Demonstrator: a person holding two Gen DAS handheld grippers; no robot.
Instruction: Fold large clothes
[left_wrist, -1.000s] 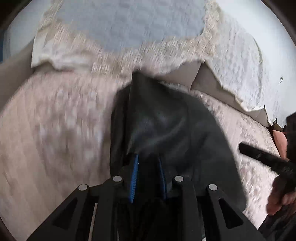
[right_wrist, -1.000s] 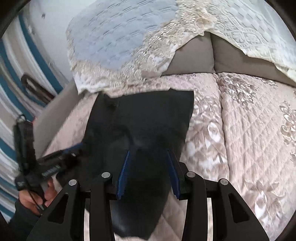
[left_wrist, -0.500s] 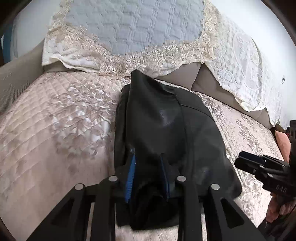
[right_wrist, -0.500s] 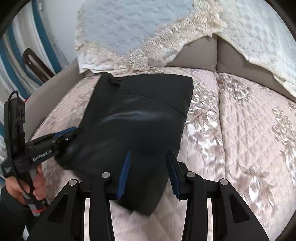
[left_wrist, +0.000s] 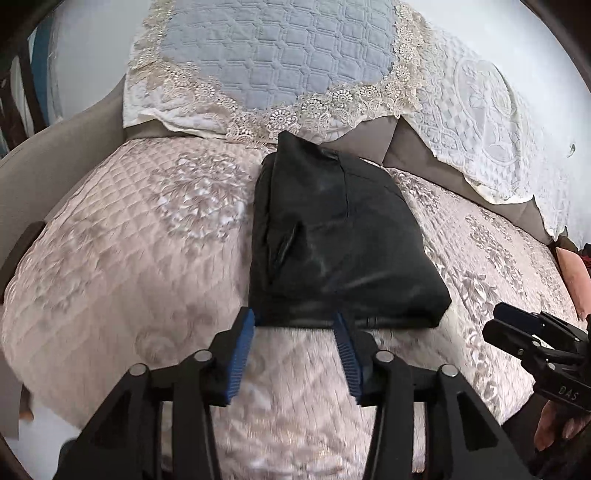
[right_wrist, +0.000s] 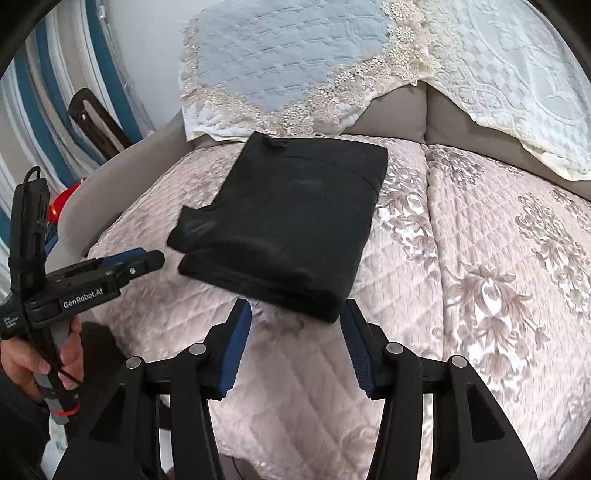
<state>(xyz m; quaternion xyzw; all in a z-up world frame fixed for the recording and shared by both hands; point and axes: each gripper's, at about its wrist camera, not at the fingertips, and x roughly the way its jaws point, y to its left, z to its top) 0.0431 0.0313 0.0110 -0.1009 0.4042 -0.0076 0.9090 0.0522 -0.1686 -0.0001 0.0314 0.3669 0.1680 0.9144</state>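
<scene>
Our folded black garment (left_wrist: 332, 236) lies just beyond both opening, empty claws, left claw (left_wrist: 295, 325) and right claw (right_wrist: 295, 314), long axis running far.

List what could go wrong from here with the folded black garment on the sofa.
1. The garment has a loose flap jutting out at its near left corner; it may spring open.
2. The left gripper, its fingers opening, sits right at the garment's near edge; it could snag the fold.
3. The right gripper is opening just off the near corner; it could drag the stack on the quilt.
</scene>
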